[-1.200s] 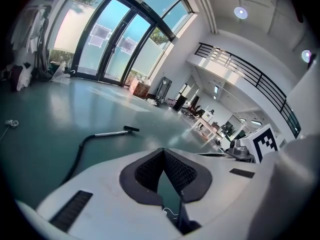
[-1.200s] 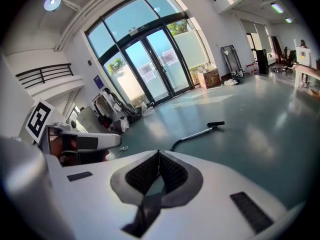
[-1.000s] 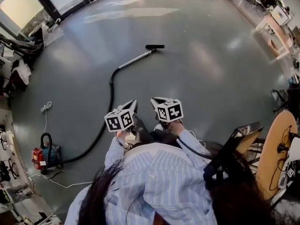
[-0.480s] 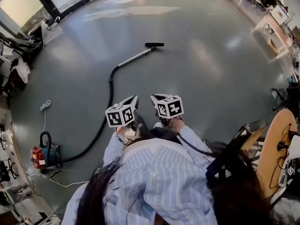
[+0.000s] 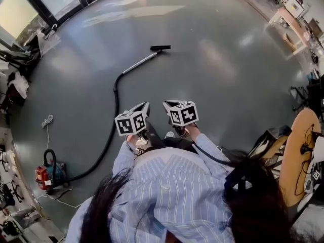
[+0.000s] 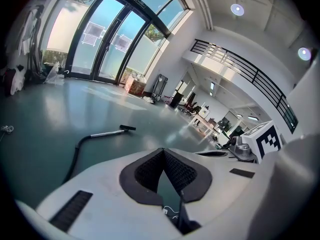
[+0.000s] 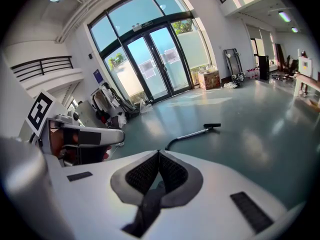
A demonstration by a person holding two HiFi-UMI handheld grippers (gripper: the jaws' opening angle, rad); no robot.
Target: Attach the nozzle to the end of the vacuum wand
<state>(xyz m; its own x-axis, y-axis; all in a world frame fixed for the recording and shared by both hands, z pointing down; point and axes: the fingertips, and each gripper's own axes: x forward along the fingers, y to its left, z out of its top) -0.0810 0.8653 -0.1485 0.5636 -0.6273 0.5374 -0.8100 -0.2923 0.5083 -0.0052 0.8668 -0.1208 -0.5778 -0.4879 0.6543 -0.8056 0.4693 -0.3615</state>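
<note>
Nothing on the floor has moved since a second ago; only the head view has shifted slightly, and both grippers stay by the person's chest. At the far end of the vacuum wand (image 5: 137,63) lies the nozzle (image 5: 160,47), touching it and seemingly already on, though whether it is seated I cannot tell. From the wand's near end the hose (image 5: 114,110) curves back to the vacuum cleaner (image 5: 46,173). Well short of the wand, the left gripper (image 5: 144,107) and right gripper (image 5: 167,106) are clenched on nothing. Cardboard boxes (image 7: 209,78) stand far beyond the wand, contents unseen.
</note>
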